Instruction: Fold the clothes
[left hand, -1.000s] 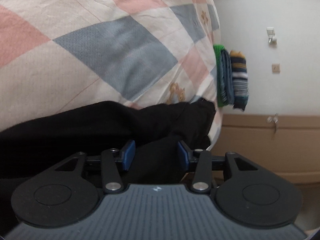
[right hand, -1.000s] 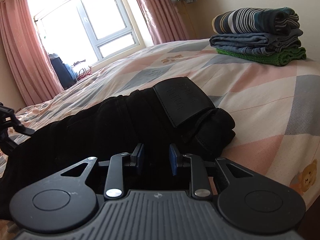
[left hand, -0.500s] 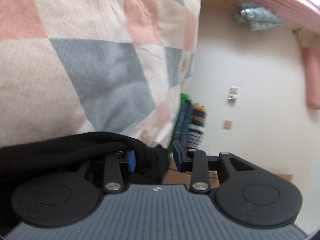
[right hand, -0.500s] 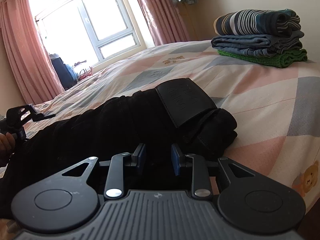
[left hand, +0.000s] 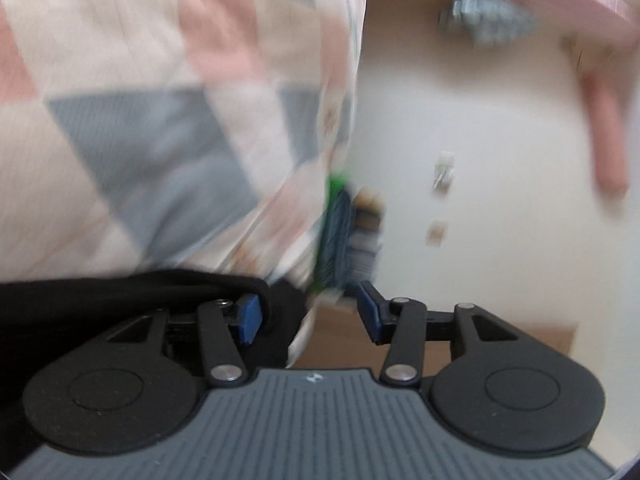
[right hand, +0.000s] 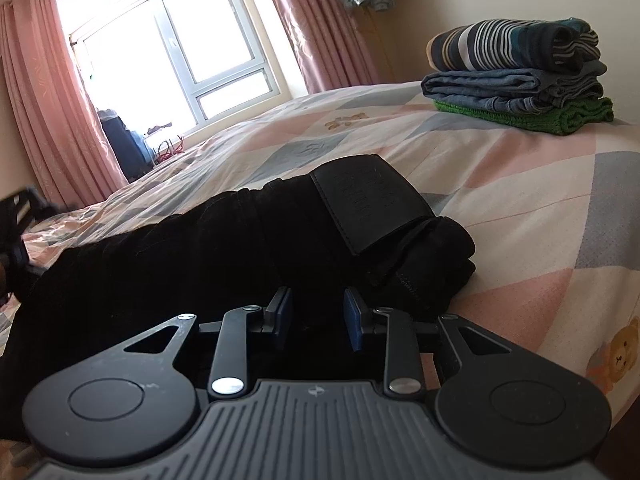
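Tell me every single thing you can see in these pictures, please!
black trousers: one, black, lying along the bed
striped top: one, dark with pale stripes, top of the folded pile
jeans: one, blue, middle of the pile
green knit: one, green, bottom of the pile
bed cover: one, pink, grey and cream checks with bears
curtains: pink, both sides of the window
window: one, white frame, far wall
left gripper: jaws apart, trouser cloth by one finger
right gripper: jaws apart, at the trousers' near edge
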`<control>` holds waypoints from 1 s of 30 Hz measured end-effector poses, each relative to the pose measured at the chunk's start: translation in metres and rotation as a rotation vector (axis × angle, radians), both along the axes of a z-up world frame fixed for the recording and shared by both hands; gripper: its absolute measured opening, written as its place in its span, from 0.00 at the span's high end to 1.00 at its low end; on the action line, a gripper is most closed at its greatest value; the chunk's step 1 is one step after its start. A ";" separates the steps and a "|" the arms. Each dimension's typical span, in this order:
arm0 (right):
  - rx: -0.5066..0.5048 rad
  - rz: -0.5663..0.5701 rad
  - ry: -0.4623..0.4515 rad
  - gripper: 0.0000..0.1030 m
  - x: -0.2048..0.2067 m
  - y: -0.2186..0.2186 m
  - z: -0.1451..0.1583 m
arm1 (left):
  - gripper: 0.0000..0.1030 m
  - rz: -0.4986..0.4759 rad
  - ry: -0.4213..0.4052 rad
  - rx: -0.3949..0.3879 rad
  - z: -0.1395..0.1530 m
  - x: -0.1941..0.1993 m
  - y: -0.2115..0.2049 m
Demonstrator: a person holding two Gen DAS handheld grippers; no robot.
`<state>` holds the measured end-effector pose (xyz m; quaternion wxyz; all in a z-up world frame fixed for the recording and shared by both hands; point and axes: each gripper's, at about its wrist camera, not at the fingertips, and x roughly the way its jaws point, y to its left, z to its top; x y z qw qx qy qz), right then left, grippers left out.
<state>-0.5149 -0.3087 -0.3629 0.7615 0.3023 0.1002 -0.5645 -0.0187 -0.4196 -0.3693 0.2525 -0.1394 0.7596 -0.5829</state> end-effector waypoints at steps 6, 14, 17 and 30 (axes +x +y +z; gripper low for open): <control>-0.004 0.003 0.014 0.71 0.003 -0.001 0.001 | 0.58 0.163 0.169 0.173 -0.056 0.012 -0.001; -0.004 0.000 -0.001 0.71 0.000 -0.001 -0.001 | 0.49 -0.045 -0.204 0.102 0.004 0.013 0.002; -0.013 -0.010 -0.003 0.69 0.002 0.000 -0.001 | 0.49 -0.102 -0.262 0.115 0.006 -0.001 -0.005; -0.004 -0.010 -0.001 0.69 0.003 -0.002 -0.001 | 0.78 0.283 -0.103 -0.047 0.040 0.041 -0.027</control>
